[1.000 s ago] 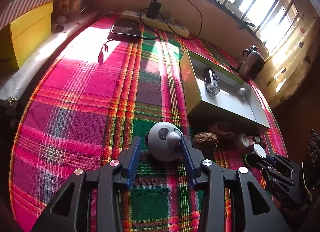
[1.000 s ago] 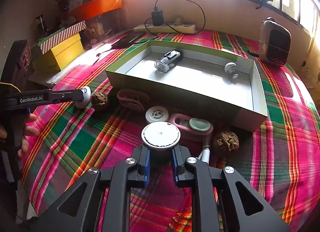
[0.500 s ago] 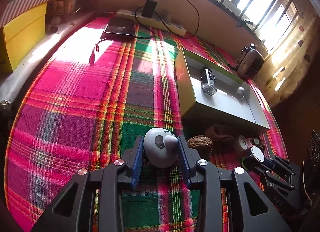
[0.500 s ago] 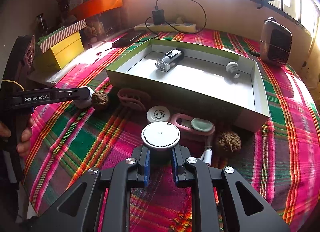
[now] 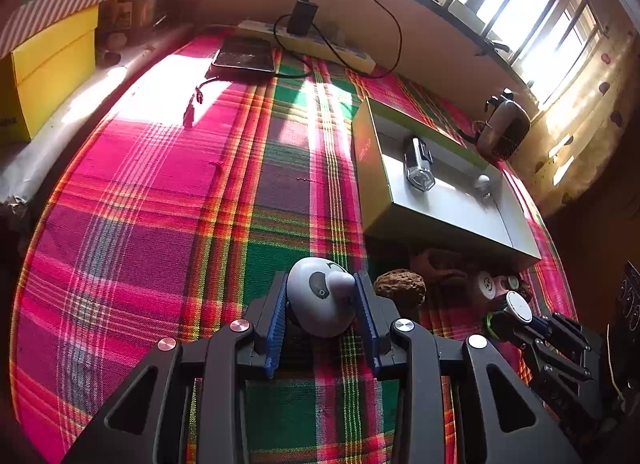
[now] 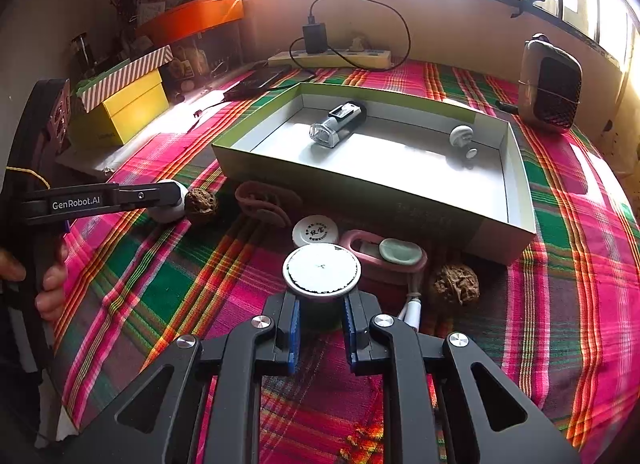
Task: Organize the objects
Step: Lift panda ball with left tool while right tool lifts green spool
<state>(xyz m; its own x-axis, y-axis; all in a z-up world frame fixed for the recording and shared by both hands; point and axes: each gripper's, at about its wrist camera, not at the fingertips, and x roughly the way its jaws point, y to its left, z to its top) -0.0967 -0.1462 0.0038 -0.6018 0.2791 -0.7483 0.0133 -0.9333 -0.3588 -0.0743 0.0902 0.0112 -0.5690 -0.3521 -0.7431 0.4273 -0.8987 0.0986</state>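
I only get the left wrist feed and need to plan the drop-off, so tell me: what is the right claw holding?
Observer: The right claw is shut on a round jar with a flat white lid. It grips the body just under the lid.
Operator: My left claw has the grey toy. What is the dark clutter in front of the box on my feed?
Observer: A pink case with a pale green oval piece on it lies between the jar and the near wall of the box.
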